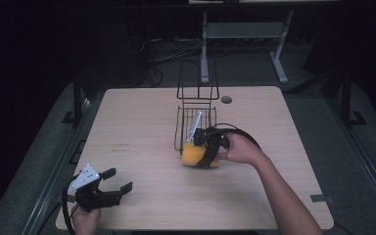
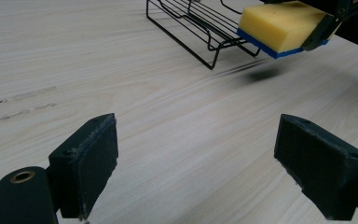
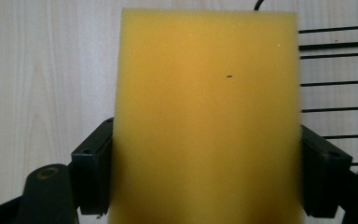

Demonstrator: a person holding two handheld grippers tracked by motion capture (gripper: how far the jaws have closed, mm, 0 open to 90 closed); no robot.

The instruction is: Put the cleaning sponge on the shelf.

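A yellow sponge [image 1: 192,154] with a blue underside is held just above the table by my right gripper [image 1: 206,152], which is shut on it at the near end of a black wire rack [image 1: 194,125]. In the right gripper view the sponge [image 3: 207,116] sits squeezed between the two jaws, with rack wires [image 3: 335,81] at the right. My left gripper [image 1: 111,188] rests at the table's near left corner, open and holding nothing. In the left gripper view, past the spread jaws, the sponge [image 2: 279,28] hovers over its shadow beside the rack [image 2: 191,23].
The wooden table [image 1: 137,132] has a round cable hole [image 1: 226,99] at its far edge. The rack's tall wire back [image 1: 198,78] rises behind it. A white desk frame [image 1: 245,39] stands on the dark floor beyond.
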